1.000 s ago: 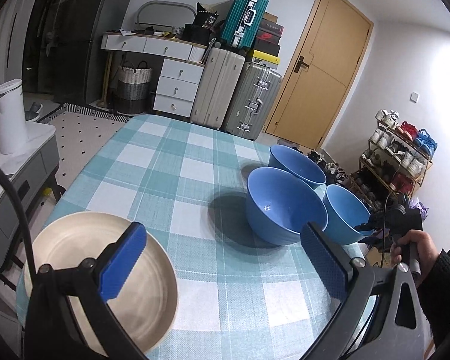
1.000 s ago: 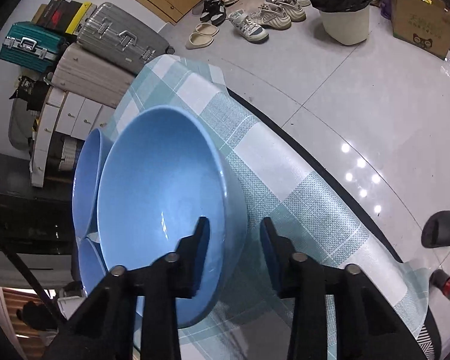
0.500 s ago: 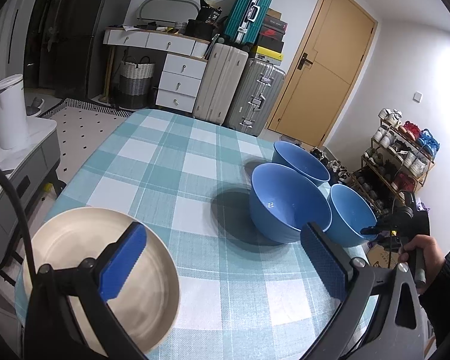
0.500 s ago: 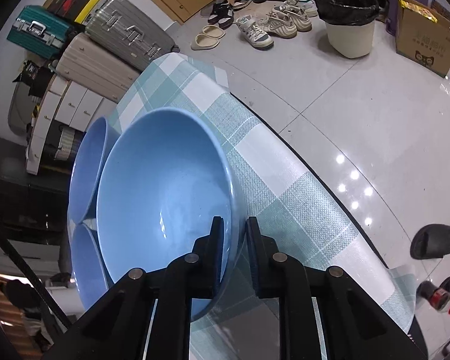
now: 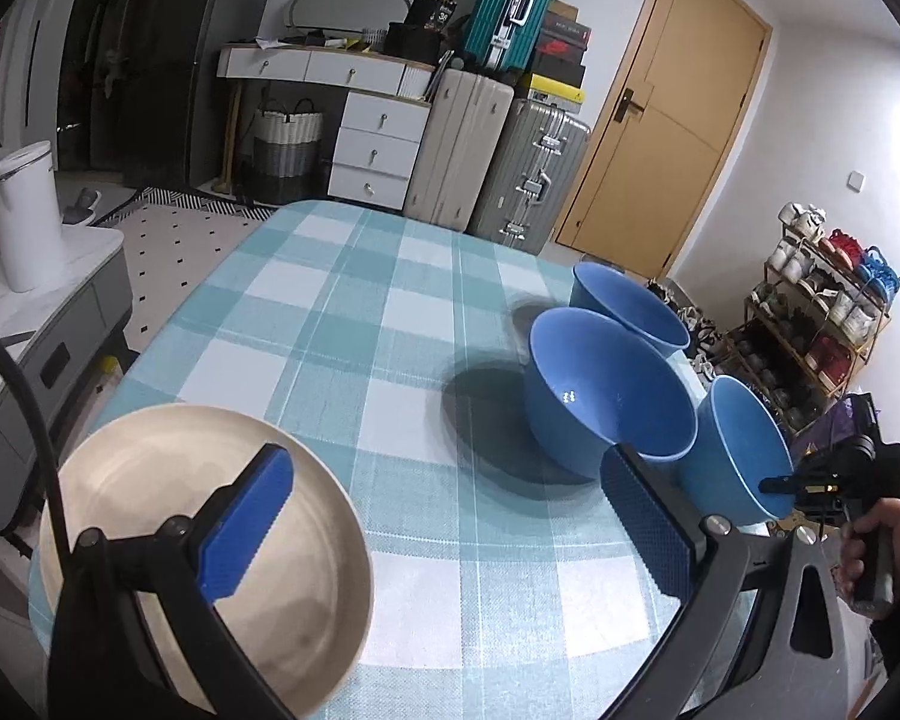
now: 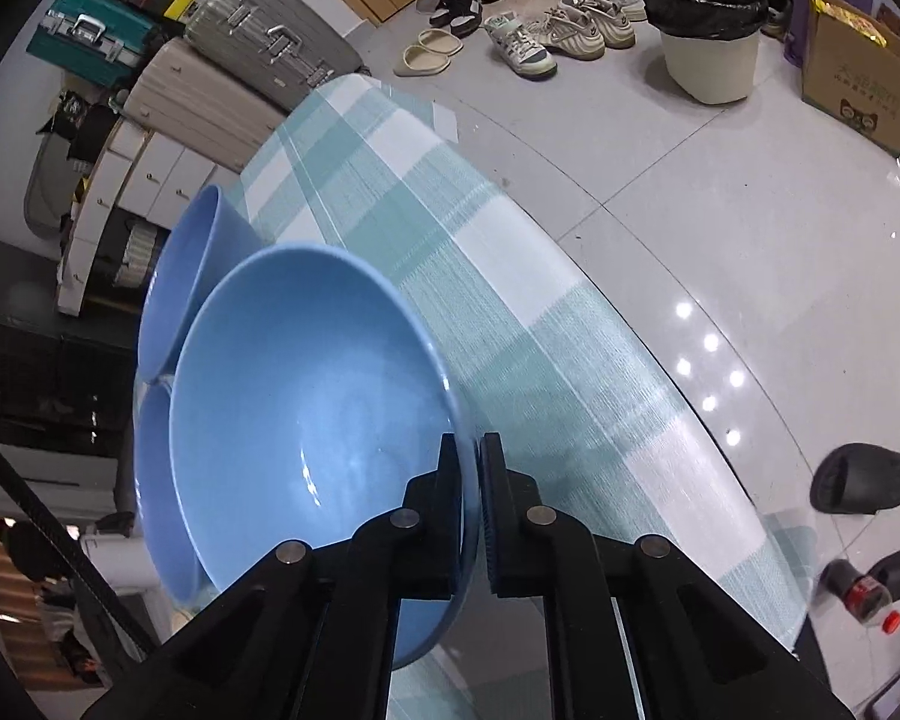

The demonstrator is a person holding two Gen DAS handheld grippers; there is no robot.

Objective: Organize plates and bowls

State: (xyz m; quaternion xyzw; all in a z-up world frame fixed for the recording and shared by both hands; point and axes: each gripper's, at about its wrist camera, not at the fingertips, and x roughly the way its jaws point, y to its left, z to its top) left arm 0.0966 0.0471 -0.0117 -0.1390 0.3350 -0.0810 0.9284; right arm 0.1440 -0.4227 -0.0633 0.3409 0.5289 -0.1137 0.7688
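Checked teal-and-white tablecloth [image 5: 342, 324] covers the table; suitcases, a drawer unit and a door stand behind it, a shoe rack off to the side.

Right gripper [image 6: 471, 468]: jaws pinched on the rim of the nearest blue bowl [image 6: 306, 420], one pad inside the wall, one outside. The bowl sits close to the table edge, directly ahead of that tool. A second blue bowl [image 5: 606, 384] sits just beyond it and a third blue bowl [image 5: 630, 306] farther still; the three look close together, touching or nearly so, none nested.

Left gripper [image 5: 444, 531]: jaws wide apart, nothing between them. A cream plate [image 5: 150, 480] lies under its left finger, separate from the bowls.

Progress, as judged: early. No stack exists yet. The first bowl is gripped but shows no clear sign of being lifted. Remaining: nest the three bowls, then place the plate.
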